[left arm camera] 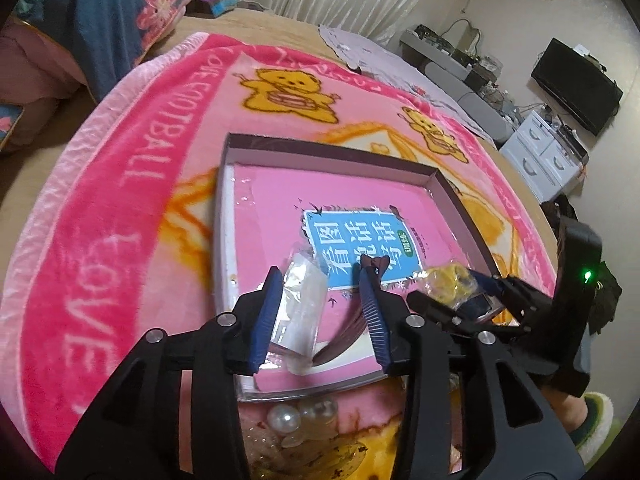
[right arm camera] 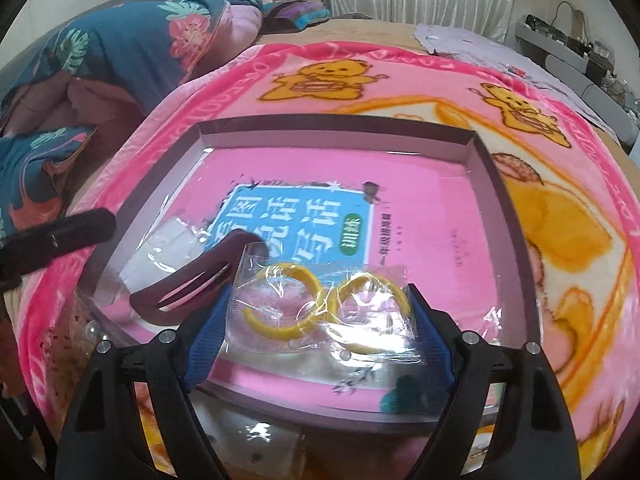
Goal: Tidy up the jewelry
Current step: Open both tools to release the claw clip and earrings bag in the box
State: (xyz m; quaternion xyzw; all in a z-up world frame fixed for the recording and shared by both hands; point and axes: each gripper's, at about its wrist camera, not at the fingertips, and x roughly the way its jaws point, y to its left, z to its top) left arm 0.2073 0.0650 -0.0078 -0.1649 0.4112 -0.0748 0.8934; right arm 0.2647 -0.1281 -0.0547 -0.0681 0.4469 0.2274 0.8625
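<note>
Right tongs [right arm camera: 320, 308] clenched on clear bag of yellow hoop earrings [right arm camera: 320, 304] over shallow box [right arm camera: 492, 168], left tongs [left arm camera: 320, 304] released, small clear packet [left arm camera: 298, 316] lying between them, pearls [left arm camera: 298, 420] near box edge.

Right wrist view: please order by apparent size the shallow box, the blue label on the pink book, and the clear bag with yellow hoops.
1. Shallow box
2. Blue label
3. Clear bag with yellow hoops; it sits nearer the camera, so it looks enlarged.
</note>
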